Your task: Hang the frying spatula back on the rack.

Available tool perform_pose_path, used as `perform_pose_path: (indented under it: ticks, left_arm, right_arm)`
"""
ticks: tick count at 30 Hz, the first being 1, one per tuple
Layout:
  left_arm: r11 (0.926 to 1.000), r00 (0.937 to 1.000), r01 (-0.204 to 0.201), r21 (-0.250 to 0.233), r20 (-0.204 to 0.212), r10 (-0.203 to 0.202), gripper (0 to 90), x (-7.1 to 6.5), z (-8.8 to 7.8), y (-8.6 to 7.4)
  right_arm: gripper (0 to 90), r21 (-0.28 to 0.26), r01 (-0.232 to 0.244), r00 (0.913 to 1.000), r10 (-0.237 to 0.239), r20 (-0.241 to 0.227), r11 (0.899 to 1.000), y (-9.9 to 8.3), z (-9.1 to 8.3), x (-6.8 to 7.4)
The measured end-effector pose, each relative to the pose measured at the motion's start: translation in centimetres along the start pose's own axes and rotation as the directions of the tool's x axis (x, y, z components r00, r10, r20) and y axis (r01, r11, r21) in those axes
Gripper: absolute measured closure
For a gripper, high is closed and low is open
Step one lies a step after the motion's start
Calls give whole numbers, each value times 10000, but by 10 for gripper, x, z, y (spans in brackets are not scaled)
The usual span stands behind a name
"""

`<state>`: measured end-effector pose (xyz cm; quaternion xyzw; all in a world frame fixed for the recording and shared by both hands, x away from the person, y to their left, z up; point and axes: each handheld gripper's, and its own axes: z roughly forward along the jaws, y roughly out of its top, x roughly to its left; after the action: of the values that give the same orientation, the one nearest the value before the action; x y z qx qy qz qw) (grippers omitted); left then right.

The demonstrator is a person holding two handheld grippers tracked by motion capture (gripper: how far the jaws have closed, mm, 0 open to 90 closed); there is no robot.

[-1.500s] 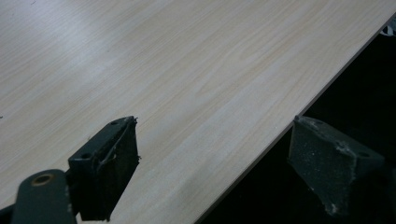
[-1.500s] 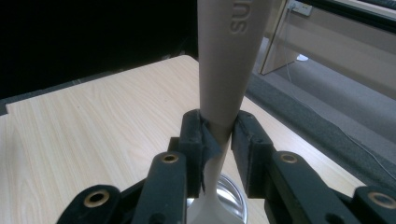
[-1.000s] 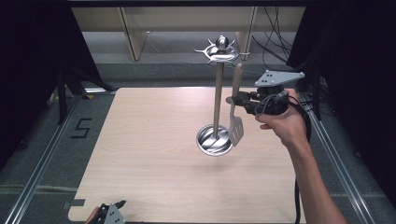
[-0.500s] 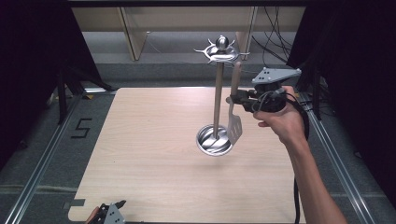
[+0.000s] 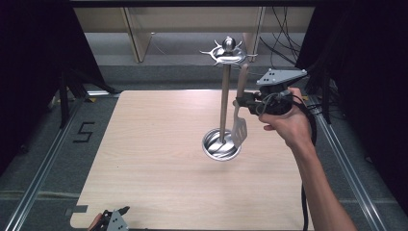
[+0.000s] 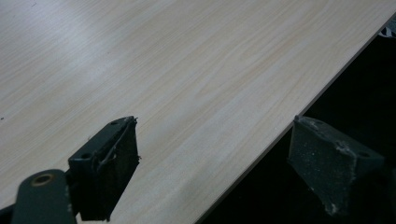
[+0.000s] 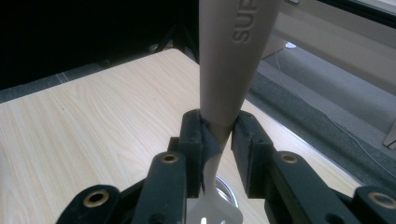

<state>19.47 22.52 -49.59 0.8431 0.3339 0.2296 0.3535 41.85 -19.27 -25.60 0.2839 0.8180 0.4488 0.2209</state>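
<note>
A metal utensil stand rises from a round base on the wooden table, with a ring of hooks at its top. My right gripper is shut on the beige handle of a slotted spatula, which hangs upright just right of the pole with its handle tip close to the hooks. In the right gripper view the pads squeeze the spatula handle. My left gripper lies at the table's near left edge, open with nothing between its jaws.
A metal frame rail runs along the left of the table and another rail along the right. Wooden shelf legs and cables stand behind the far edge. A "5" marking lies on the floor mat.
My right gripper has lifted the spatula slightly and edged it toward the stand's pole and hooks. The left gripper has stayed put.
</note>
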Motion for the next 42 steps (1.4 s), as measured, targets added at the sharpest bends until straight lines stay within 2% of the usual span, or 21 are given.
perform_pose_path:
  ticks: [4,5,8,9,10,15,18,19,20,21,23,24,30,31,32,35,37,40,41,42]
  left_arm:
    - [10000,10000,-24,-11,8,24,151,0,0,0]
    - [10000,10000,-21,-4,-1,21,151,0,0,0]
    - [10000,10000,-20,6,-11,20,151,0,0,0]
    - [10000,10000,-38,9,-6,38,151,0,0,0]
    - [10000,10000,-45,3,-3,45,151,0,0,0]
    - [10000,10000,-81,35,-4,81,151,0,0,0]
    - [9991,9994,-352,215,50,351,151,2,-1,1]
    - [9991,9993,-351,221,104,349,151,2,-1,1]
    - [9993,9995,-304,203,122,302,151,2,-2,0]
    - [9978,9985,-533,385,100,529,151,3,-3,1]
    - [9997,9998,-203,139,71,202,151,1,0,1]
    - [9992,9994,-341,212,43,340,151,2,-1,1]
    - [9990,9992,-387,237,140,384,151,2,-1,1]
    - [9993,9995,-308,197,99,306,151,1,0,1]
    - [9999,9999,-122,94,-37,122,151,0,0,1]
    - [9991,9993,-357,214,76,356,151,2,-1,1]
    - [9996,9997,-253,155,13,252,151,1,0,1]
    - [9999,9999,-111,65,-59,111,151,0,0,0]
    - [9998,9998,-179,112,-53,180,151,1,0,0]
    - [9999,9999,-128,78,-38,128,151,0,0,0]
  right_arm:
    - [749,131,-238,9997,237,118,9996,0,-1,3]
    - [749,-18,-157,9995,157,273,9999,0,0,3]
    - [749,48,-70,9996,69,261,10000,0,0,3]
    - [749,102,-207,9995,205,242,9997,-1,0,4]
    - [749,-26,-98,9994,99,327,9999,-1,2,3]
    - [748,46,-252,9995,251,197,9997,-1,2,4]
    - [748,-28,-305,9994,306,138,9995,-2,3,4]
    - [748,-16,-377,9992,377,95,9993,-2,3,5]
    - [748,-90,-229,9997,230,100,9997,-2,4,4]
    - [747,-117,-268,9996,269,92,9996,-3,4,4]
    - [747,-270,-447,9989,452,158,9986,-4,5,5]
    - [747,-322,-434,9989,441,185,9985,-4,5,5]
    - [745,-331,-573,9984,574,10,9978,-6,3,5]
    - [745,-387,-726,9973,723,-96,9966,-7,3,5]
    - [745,-413,-578,9983,574,-100,9975,-7,3,4]
    - [744,-519,-582,9983,579,-76,9970,-8,4,3]
    - [741,-591,-521,9986,512,-166,9969,-9,4,2]
    - [734,-671,-711,9974,702,-161,9952,-10,3,2]
    - [734,-814,-698,9975,692,-107,9942,-10,4,3]
    - [735,-720,-717,9974,707,-166,9948,-10,3,3]
